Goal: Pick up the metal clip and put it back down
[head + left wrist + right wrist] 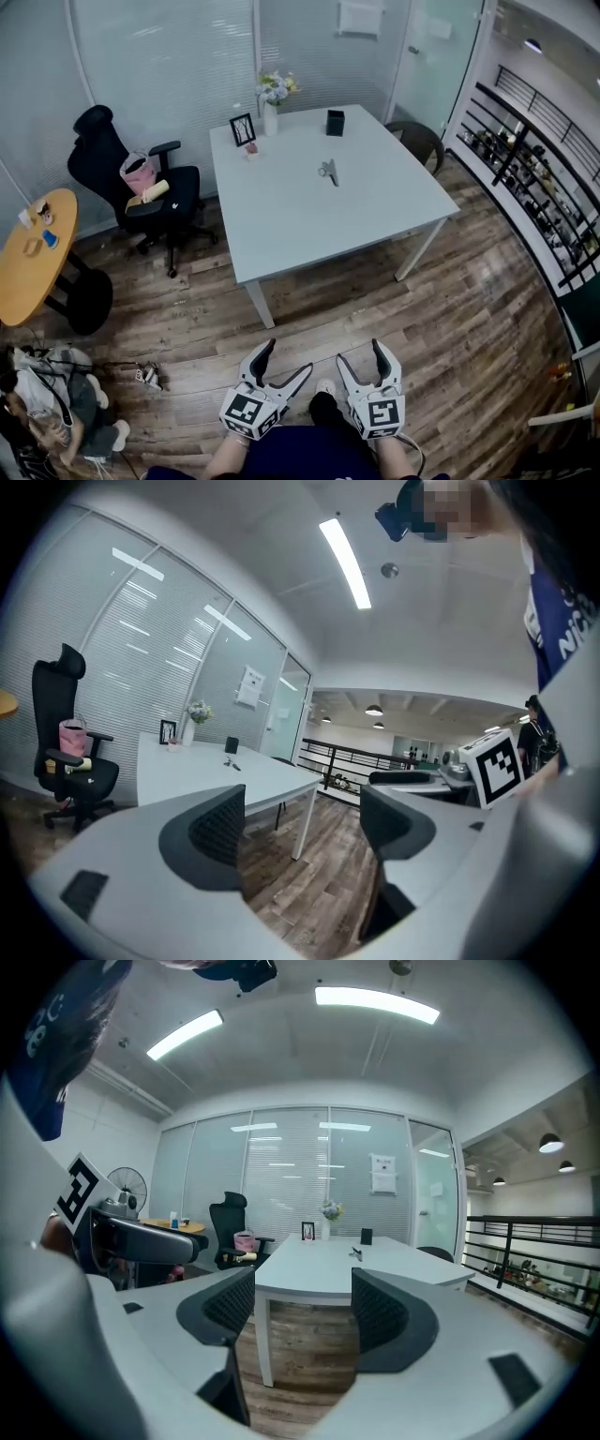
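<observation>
Not begun: metal clip (328, 172) lies untouched mid-table (281, 234), nearer far edge. L gripper (287, 358) & R gripper (361, 353): jaws apart, nothing btwn, both well short of table's near edge. Pick-up + put-down both left.

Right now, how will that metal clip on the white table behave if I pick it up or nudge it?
The metal clip looks small and thin, so probably light and stiff. It lies flat on the smooth white table, so a nudge would likely slide it, not roll it. Its shiny finish may be slippery to pinch.
</observation>
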`<action>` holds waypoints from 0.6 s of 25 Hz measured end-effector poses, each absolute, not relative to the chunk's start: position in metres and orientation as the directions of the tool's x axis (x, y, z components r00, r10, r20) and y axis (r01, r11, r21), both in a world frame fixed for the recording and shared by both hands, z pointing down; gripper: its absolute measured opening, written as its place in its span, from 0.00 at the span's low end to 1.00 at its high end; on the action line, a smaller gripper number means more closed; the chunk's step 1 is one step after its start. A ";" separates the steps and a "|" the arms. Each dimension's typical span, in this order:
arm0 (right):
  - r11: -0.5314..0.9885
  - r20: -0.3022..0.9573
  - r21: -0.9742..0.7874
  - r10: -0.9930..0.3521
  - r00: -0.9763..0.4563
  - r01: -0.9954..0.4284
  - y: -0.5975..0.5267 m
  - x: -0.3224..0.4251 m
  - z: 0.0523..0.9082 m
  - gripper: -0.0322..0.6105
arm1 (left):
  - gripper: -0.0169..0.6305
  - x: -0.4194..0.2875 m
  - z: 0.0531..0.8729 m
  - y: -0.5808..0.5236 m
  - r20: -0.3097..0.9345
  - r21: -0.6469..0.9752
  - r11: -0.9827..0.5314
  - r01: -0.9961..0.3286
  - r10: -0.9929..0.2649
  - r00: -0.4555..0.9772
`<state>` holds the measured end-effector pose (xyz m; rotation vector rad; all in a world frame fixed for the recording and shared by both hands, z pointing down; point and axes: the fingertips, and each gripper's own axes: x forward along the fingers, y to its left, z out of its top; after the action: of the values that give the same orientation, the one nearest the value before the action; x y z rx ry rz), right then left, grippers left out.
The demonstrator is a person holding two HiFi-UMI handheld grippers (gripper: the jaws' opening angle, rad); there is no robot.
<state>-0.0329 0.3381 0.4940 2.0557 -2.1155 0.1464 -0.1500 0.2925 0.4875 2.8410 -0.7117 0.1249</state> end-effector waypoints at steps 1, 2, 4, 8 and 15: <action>0.039 0.204 0.057 -0.979 -0.027 -0.998 0.331 -0.023 0.495 0.56 | 0.61 -0.141 0.487 0.286 0.132 0.179 -0.859 -0.480 -0.463 0.877; 0.045 0.205 0.056 -0.978 -0.033 -0.997 0.324 -0.013 0.496 0.56 | 0.61 -0.132 0.487 0.279 0.133 0.175 -0.856 -0.487 -0.469 0.873; 0.059 0.206 0.058 -0.977 -0.046 -0.997 0.308 0.007 0.497 0.56 | 0.61 -0.115 0.486 0.265 0.133 0.167 -0.848 -0.502 -0.485 0.864; 0.081 0.199 0.061 -0.978 -0.068 -0.995 0.279 0.040 0.497 0.56 | 0.61 -0.087 0.485 0.237 0.129 0.169 -0.822 -0.544 -0.528 0.839; 0.121 0.195 0.067 -0.975 -0.106 -0.990 0.243 0.091 0.499 0.58 | 0.62 -0.050 0.488 0.198 0.136 0.165 -0.768 -0.619 -0.604 0.786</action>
<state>0.0906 0.2434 0.4988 1.9608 -2.2003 0.1190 -0.0498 0.1976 0.4880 2.7758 -0.9612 0.1099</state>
